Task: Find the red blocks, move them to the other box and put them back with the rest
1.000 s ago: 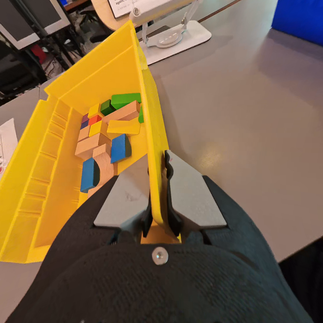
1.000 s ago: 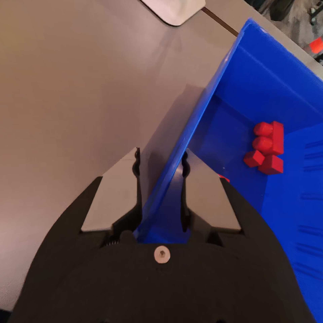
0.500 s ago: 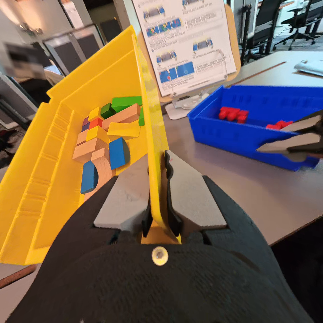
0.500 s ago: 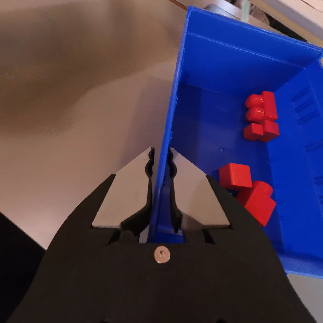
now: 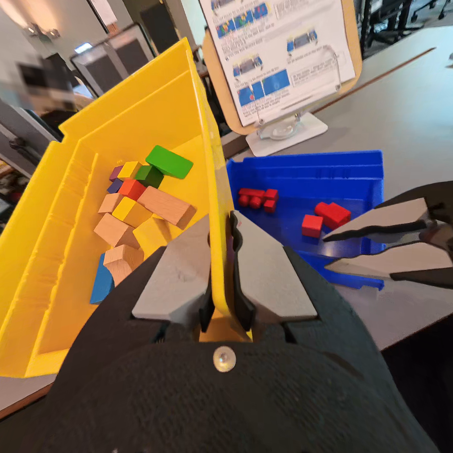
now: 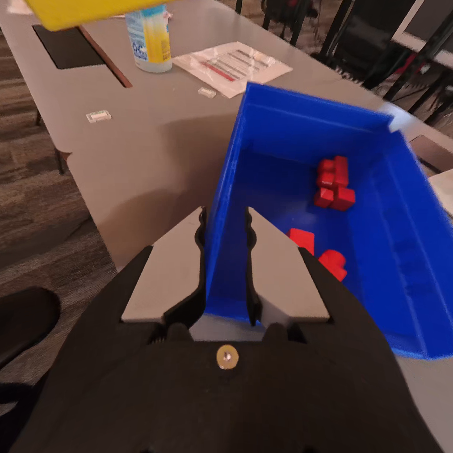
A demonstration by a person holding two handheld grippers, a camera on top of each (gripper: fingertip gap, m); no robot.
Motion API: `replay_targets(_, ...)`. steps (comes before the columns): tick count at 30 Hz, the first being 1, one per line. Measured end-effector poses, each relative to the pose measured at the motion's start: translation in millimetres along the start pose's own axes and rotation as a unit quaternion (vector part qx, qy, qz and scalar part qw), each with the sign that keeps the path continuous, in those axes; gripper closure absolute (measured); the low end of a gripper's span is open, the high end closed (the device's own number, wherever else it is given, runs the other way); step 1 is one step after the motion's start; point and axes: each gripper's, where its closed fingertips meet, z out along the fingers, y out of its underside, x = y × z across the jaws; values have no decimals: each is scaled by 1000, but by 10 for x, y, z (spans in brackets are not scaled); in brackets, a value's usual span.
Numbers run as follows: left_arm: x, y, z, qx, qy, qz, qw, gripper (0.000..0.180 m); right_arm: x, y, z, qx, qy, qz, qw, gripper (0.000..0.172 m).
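Observation:
My left gripper [image 5: 220, 215] is shut on the right wall of the yellow box [image 5: 147, 117] and holds it raised and tilted. Inside it lie mixed blocks: wood, yellow, green, blue, purple and one orange-red block [image 5: 132, 188]. The yellow box's edge is next to the blue box [image 5: 306, 169], which holds several red blocks [image 5: 257, 198]. My right gripper [image 6: 225, 213] is open and straddles the blue box's [image 6: 404, 232] left wall, with a gap at the inner pad. It also shows in the left wrist view [image 5: 324, 253]. Red blocks [image 6: 334, 186] lie inside the blue box.
A stand with an instruction sheet [image 5: 282, 61] is behind the boxes. A wipes canister [image 6: 150, 36], a sleeved paper [image 6: 232, 63] and two small tags [image 6: 98, 115] lie on the grey table [image 6: 147, 147]. The table edge and floor are to the left.
My left gripper lifted the yellow box and swung it toward the blue box; its blocks slid. My right pads narrowed on the blue wall, then spread again.

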Motion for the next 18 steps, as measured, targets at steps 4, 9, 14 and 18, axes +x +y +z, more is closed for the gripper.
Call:
replay_targets(4,214,189,232,-41,34,7,999,179,65,100,-134,22,-37,34,999,139)
replay_targets(9,381,245,369,-76,38,55,995,178,232,154,-300,21,-26,31,999,139)
replay_targets(14,420,136,336,-94,54,79,991,178,265,20,-587,63,-25,31,997,140)
replay_targets(18,454,-64,259,-107,54,114,986,178,482,52,-939,65,4,-3,998,139)
